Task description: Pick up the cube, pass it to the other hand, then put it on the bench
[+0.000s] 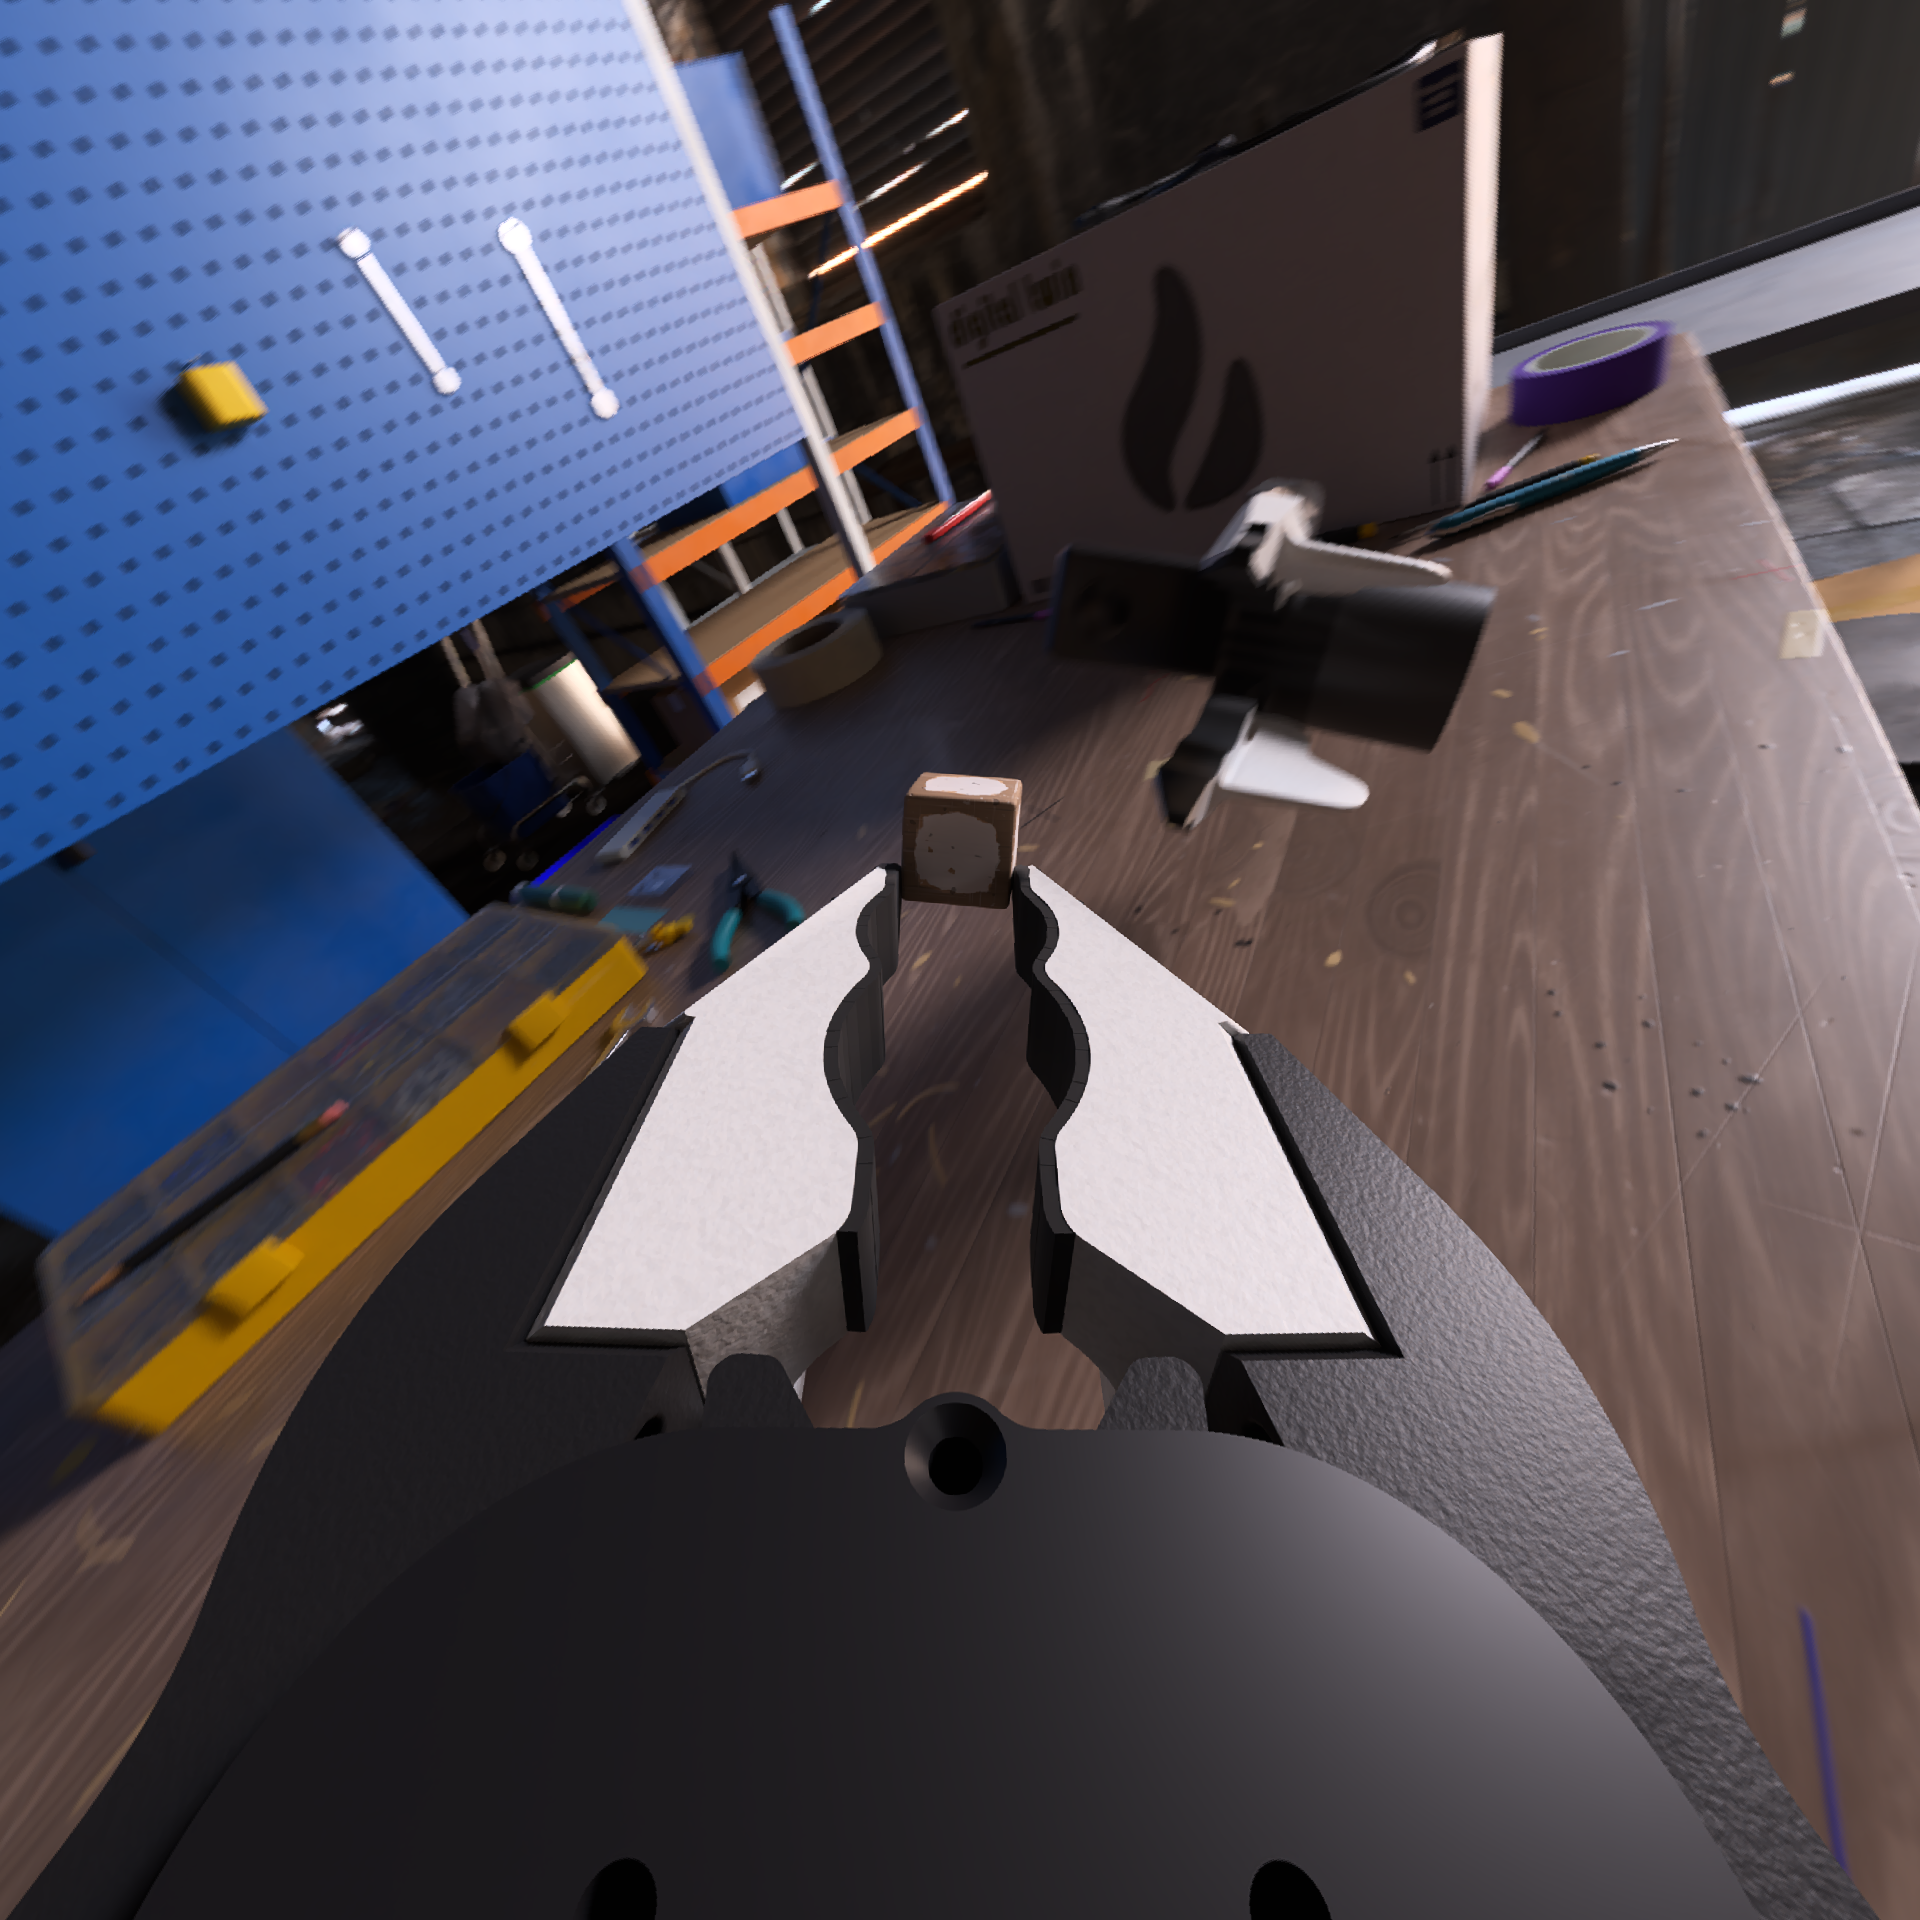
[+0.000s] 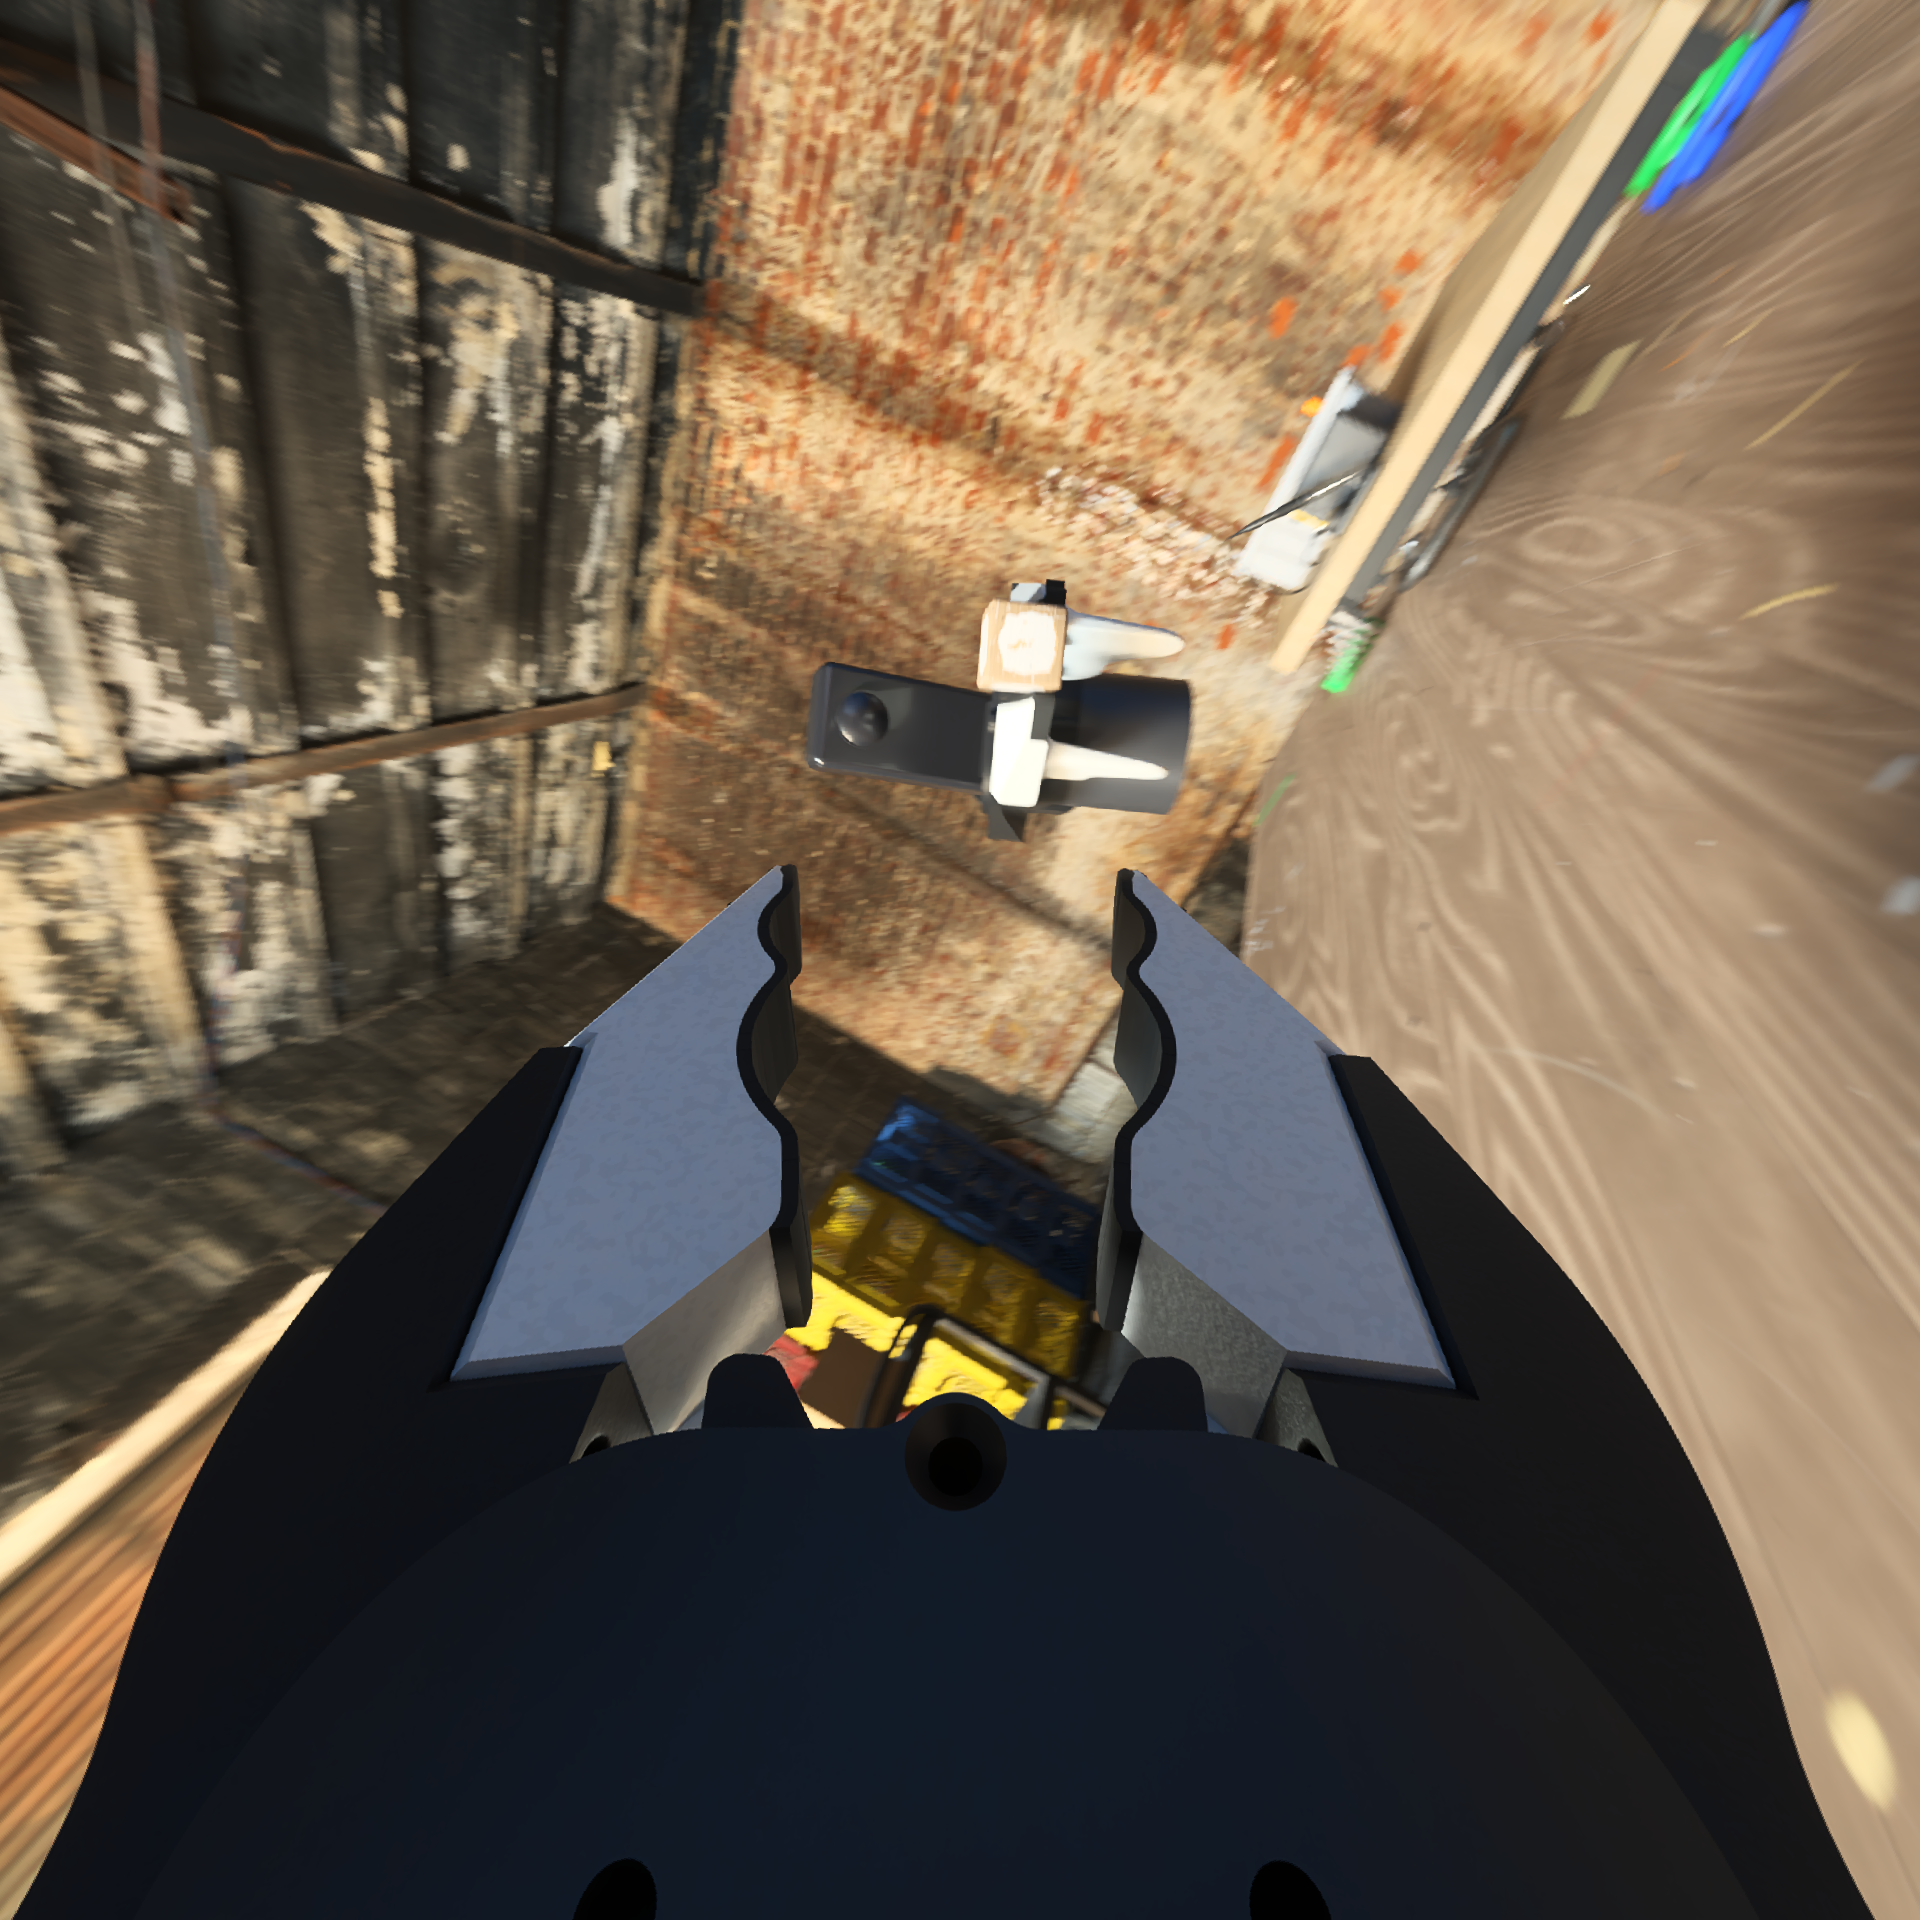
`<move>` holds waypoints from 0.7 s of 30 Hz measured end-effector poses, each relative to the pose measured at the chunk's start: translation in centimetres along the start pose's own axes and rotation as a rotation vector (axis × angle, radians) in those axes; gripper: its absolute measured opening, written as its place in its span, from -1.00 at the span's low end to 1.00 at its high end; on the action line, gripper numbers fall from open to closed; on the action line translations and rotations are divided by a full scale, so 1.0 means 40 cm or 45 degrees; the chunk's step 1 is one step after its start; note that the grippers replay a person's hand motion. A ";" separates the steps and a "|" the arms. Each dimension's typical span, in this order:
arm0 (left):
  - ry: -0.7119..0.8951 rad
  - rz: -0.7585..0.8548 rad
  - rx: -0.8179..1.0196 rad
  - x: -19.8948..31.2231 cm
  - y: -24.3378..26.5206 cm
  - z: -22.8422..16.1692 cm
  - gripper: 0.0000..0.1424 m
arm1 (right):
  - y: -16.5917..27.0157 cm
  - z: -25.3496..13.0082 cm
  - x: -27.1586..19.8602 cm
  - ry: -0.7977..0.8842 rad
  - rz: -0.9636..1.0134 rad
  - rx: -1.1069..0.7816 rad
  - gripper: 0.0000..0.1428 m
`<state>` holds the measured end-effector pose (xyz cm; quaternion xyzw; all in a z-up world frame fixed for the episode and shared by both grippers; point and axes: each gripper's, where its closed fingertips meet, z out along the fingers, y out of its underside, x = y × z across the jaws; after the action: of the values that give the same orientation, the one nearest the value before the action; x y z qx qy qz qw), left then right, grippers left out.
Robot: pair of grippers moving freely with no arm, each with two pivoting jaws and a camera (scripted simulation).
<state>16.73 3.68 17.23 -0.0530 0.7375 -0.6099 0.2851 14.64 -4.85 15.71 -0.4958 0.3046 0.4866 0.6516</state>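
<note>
The cube [image 1: 958, 847] is small and wooden with worn pale faces. My left gripper [image 1: 956, 883] is shut on it at the fingertips and holds it in the air above the wooden bench [image 1: 1507, 1091]. My right gripper [image 1: 1340, 675] hovers over the bench beyond the cube, to the right, apart from it. In the right wrist view my right gripper [image 2: 956, 883] is open and empty. It faces the left gripper [image 2: 997, 738], which carries the cube [image 2: 1023, 646]. The bench [image 2: 1610, 935] runs along the right side of that view.
A yellow organizer case [image 1: 343, 1164] lies at the bench's left. A white box [image 1: 1226, 395], a purple tape roll [image 1: 1590, 369], a tan tape roll [image 1: 816, 649], pliers [image 1: 748, 909] and pens [image 1: 1538, 483] are farther back. A blue pegboard [image 1: 364, 364] stands on the left.
</note>
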 end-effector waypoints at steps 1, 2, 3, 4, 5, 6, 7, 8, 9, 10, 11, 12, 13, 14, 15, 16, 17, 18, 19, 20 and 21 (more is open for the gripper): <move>0.037 0.014 0.019 0.015 -0.007 0.027 -0.70 | -0.003 0.018 -0.002 -0.043 0.038 -0.013 -0.14; 0.077 0.027 0.029 0.030 -0.012 0.053 -0.70 | -0.007 0.033 -0.001 -0.073 0.061 -0.026 -0.13; 0.110 0.036 0.032 0.043 -0.013 0.077 -0.70 | -0.011 0.045 0.001 -0.090 0.073 -0.035 -0.12; 0.139 0.043 0.030 0.054 -0.013 0.098 -0.70 | -0.015 0.055 0.003 -0.099 0.075 -0.039 -0.12; 0.167 0.047 0.027 0.065 -0.013 0.116 -0.70 | -0.020 0.061 0.007 -0.101 0.069 -0.043 -0.13; 0.185 0.047 0.026 0.072 -0.012 0.132 -0.70 | -0.023 0.064 0.011 -0.095 0.062 -0.047 -0.17; 0.198 0.046 0.028 0.079 -0.011 0.145 -0.70 | -0.027 0.064 0.016 -0.089 0.057 -0.046 -0.22; 0.220 0.041 0.033 0.087 -0.010 0.155 -0.70 | -0.032 0.060 0.021 -0.081 0.053 -0.041 -0.29; 0.238 0.036 0.035 0.093 -0.008 0.164 -0.70 | -0.036 0.054 0.026 -0.078 0.047 -0.031 -0.42; 0.247 0.035 0.032 0.098 -0.003 0.171 -0.70 | -0.038 0.045 0.031 -0.077 0.044 -0.030 -0.58; 0.254 0.031 0.017 0.102 0.007 0.177 -0.70 | -0.037 0.036 0.033 -0.074 0.050 -0.043 -0.69; 0.251 0.019 -0.009 0.106 0.015 0.184 -0.71 | -0.037 0.027 0.040 -0.055 0.051 -0.050 -0.70; 0.236 0.006 -0.037 0.109 0.022 0.191 -0.71 | -0.037 0.019 0.047 -0.024 0.037 -0.042 -0.69; 0.224 -0.007 -0.053 0.115 0.025 0.193 -0.71 | -0.036 0.011 0.051 0.005 0.015 -0.034 -0.68; 0.217 -0.023 -0.056 0.123 0.025 0.191 -0.70 | -0.036 0.001 0.053 0.025 -0.004 -0.028 -0.70; 0.203 -0.043 -0.060 0.130 0.023 0.184 -0.48 | -0.041 -0.012 0.053 0.042 -0.023 -0.012 -0.70; 0.178 -0.072 -0.072 0.133 0.025 0.175 -0.29 | -0.046 -0.029 0.050 0.064 -0.051 0.010 -0.70; 0.139 -0.114 -0.090 0.130 0.031 0.167 -0.17 | -0.051 -0.046 0.045 0.096 -0.089 0.030 -0.70; 0.079 -0.170 -0.114 0.122 0.040 0.158 -0.14 | -0.055 -0.065 0.040 0.139 -0.138 0.050 -0.70; 0.000 -0.240 -0.141 0.110 0.055 0.147 -0.14 | -0.060 -0.086 0.032 0.192 -0.198 0.071 -0.70; -0.089 -0.316 -0.173 0.098 0.075 0.134 -0.16 | -0.065 -0.107 0.025 0.250 -0.268 0.089 -0.70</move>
<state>16.86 -1.91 12.54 -0.1841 0.7544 -0.5871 0.2288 17.78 -8.64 14.37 -0.5472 0.3301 0.3538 0.6830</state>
